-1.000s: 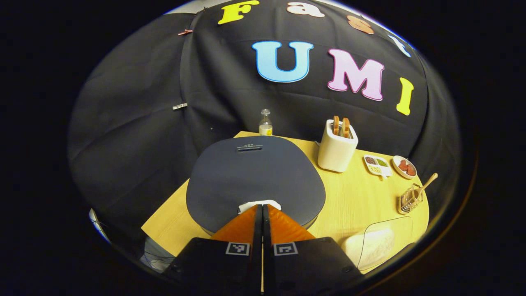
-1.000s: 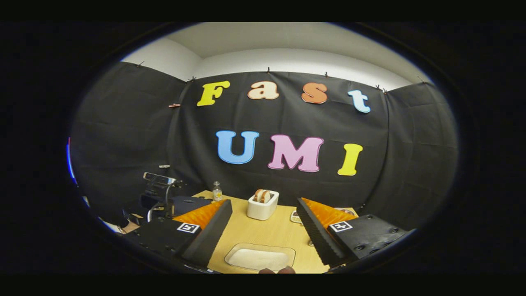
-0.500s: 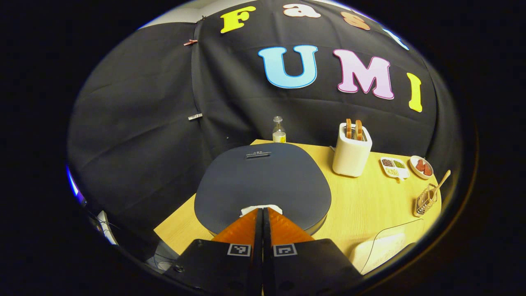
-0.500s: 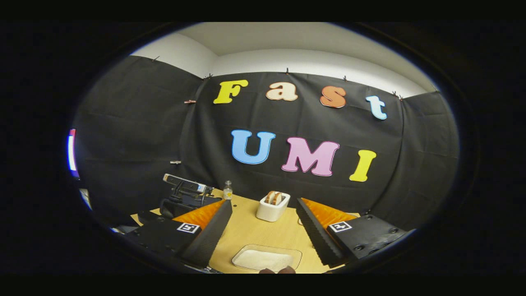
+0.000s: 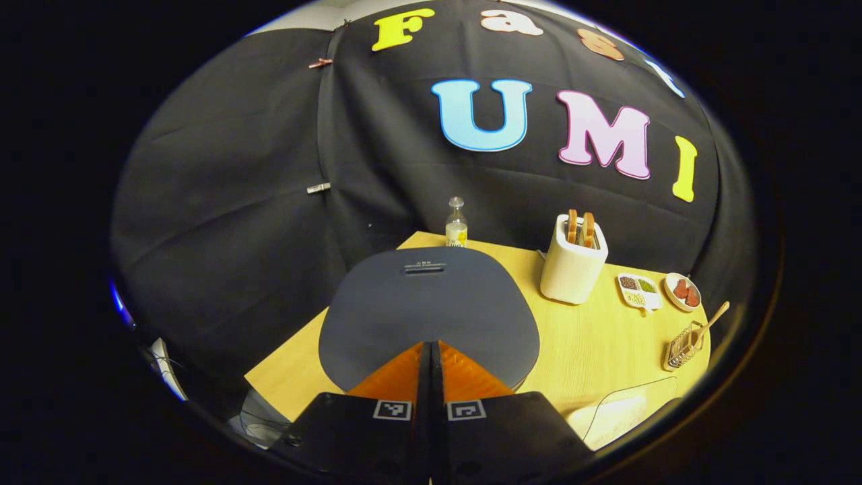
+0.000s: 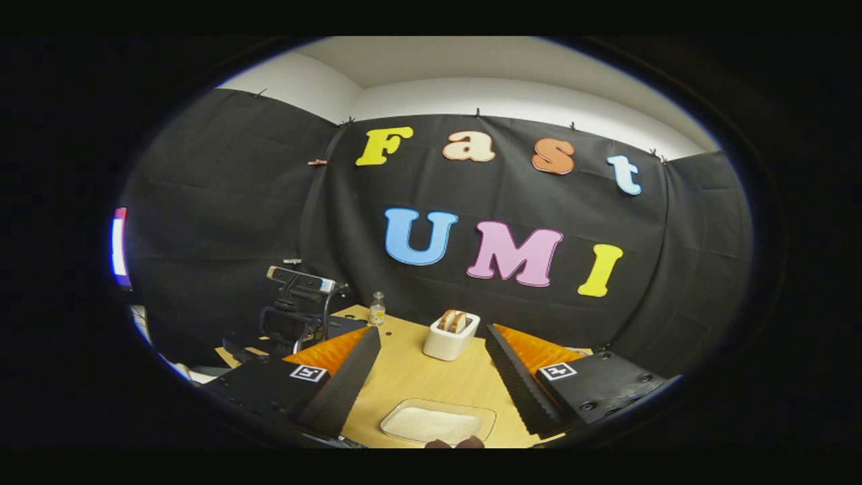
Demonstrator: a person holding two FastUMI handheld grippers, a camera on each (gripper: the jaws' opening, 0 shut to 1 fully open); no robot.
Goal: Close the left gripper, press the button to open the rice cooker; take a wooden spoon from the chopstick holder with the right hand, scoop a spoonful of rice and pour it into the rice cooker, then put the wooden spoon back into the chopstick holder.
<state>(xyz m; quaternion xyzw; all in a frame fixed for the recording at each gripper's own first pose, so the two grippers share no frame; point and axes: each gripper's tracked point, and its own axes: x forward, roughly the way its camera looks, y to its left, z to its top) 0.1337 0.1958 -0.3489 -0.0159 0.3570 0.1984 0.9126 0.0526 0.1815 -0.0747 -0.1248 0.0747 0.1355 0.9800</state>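
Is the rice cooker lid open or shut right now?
Shut: the rice cooker lid lies flat, the closed left gripper at its front edge.

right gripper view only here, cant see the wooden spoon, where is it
observer: In the left gripper view, the wooden spoon leans in the chopstick holder at the right edge of the table.
operator: is the cooker open yet
observer: No. The rice cooker lid lies flat and shut.
operator: what's the left gripper doing
observer: The left gripper has its jaws shut, with the tips at the lid's front edge. The button is hidden under them.
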